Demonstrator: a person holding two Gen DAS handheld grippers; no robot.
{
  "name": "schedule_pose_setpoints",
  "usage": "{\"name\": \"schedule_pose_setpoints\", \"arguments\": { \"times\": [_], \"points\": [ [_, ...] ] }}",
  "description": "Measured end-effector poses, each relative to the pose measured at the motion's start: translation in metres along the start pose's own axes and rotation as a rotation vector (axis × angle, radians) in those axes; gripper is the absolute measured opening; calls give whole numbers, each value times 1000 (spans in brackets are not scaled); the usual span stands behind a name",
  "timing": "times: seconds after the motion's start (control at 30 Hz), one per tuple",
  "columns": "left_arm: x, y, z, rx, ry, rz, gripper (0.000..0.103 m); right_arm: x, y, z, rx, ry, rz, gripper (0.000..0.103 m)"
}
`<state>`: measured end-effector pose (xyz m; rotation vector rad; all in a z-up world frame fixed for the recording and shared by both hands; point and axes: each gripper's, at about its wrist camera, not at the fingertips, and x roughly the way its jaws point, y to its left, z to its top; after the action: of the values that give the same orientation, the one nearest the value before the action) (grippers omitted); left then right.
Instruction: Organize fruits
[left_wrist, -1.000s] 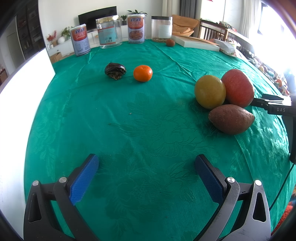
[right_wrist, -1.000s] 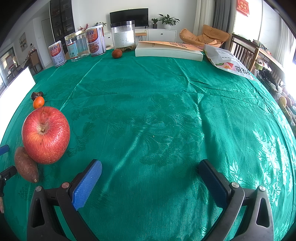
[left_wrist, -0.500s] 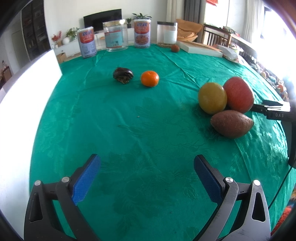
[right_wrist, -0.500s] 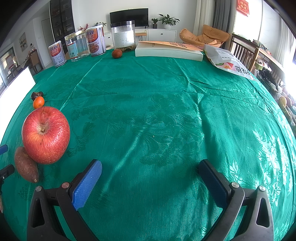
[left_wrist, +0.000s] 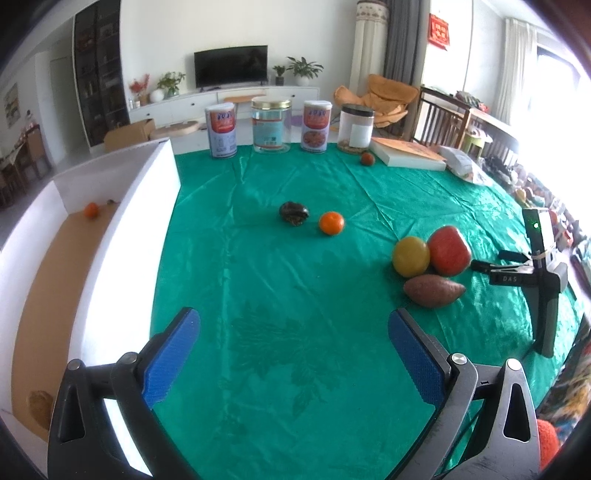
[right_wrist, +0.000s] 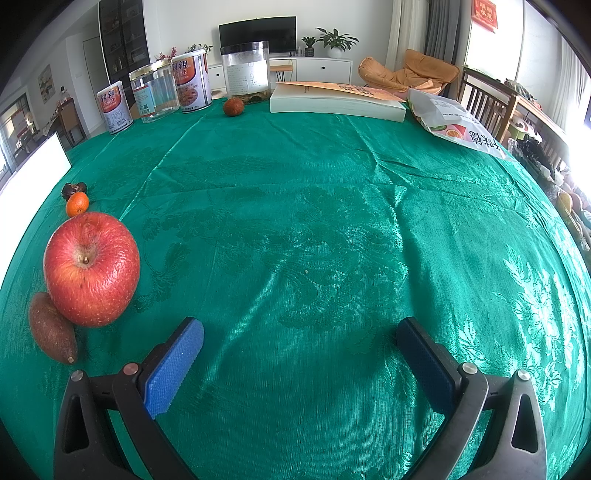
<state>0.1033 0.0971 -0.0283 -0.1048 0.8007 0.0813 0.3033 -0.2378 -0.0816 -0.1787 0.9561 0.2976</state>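
Raised since a second ago, left gripper (left_wrist: 293, 356) and unmoved right gripper (right_wrist: 300, 360) both gape wide, empty.

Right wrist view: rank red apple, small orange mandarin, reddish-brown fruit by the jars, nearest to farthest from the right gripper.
From the right gripper, jaws open:
1. Red apple, near left, touching a brown tapered fruit.
2. Small orange mandarin, farther back on the left edge.
3. Reddish-brown fruit, far side, in front of the clear jar.
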Motion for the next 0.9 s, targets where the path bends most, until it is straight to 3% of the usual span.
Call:
{"name": "schedule_pose_setpoints", "arguments": {
  "times": [0.17,0.43,0.9],
  "points": [
    [6,5,-5,-58,33,-18,102,0,0,0,0,0,0,103],
    [3,-4,-6,-20,24,-11,102,0,0,0,0,0,0,103],
    [11,2,-10,-40,50,-4,102,0,0,0,0,0,0,103]
  ]
}}
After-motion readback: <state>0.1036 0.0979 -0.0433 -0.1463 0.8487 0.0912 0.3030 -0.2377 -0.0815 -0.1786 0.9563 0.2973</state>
